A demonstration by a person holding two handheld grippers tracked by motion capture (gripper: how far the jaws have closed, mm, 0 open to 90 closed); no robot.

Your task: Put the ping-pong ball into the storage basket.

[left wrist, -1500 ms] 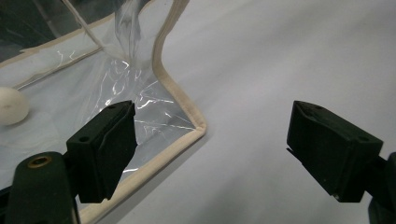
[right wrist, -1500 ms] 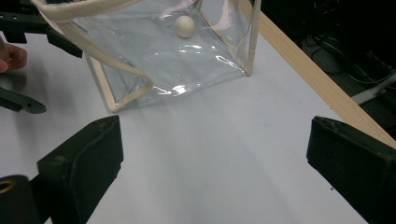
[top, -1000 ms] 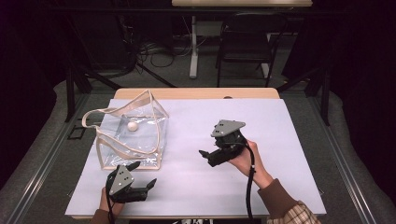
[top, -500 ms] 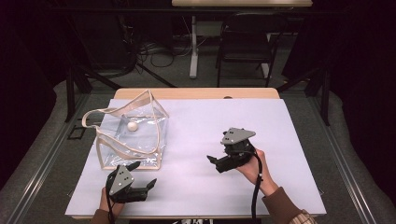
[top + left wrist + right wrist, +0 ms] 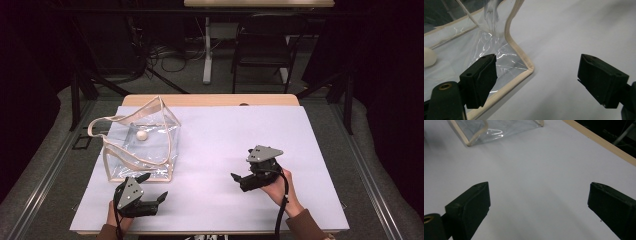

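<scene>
Jaws of the right gripper [image 5: 239, 178] stand spread wide with nothing between them, and that gripper has drawn back over the last second, sliding from mid-table toward the person's near right corner, where it now sits low over the white table cover [image 5: 215, 145] and well apart from the bag. The left gripper [image 5: 156, 198] has kept its place near the front left edge, its jaws likewise spread and empty, one of them close to the near corner of the clear plastic tote bag with beige trim and handles [image 5: 142, 145]. In the left gripper view that beige-edged corner [image 5: 530, 68] lies just ahead of the jaw, not touching it. The bag rests on the left half of the table with its mouth gaping upward, and a small round cream-coloured ball [image 5: 142, 135] sits inside it on the bottom panel. I judge from the retreat of the right hand and the ball lying in the bag that the placing is done and both hands are coming to rest, rather than lining up a new grasp.
</scene>
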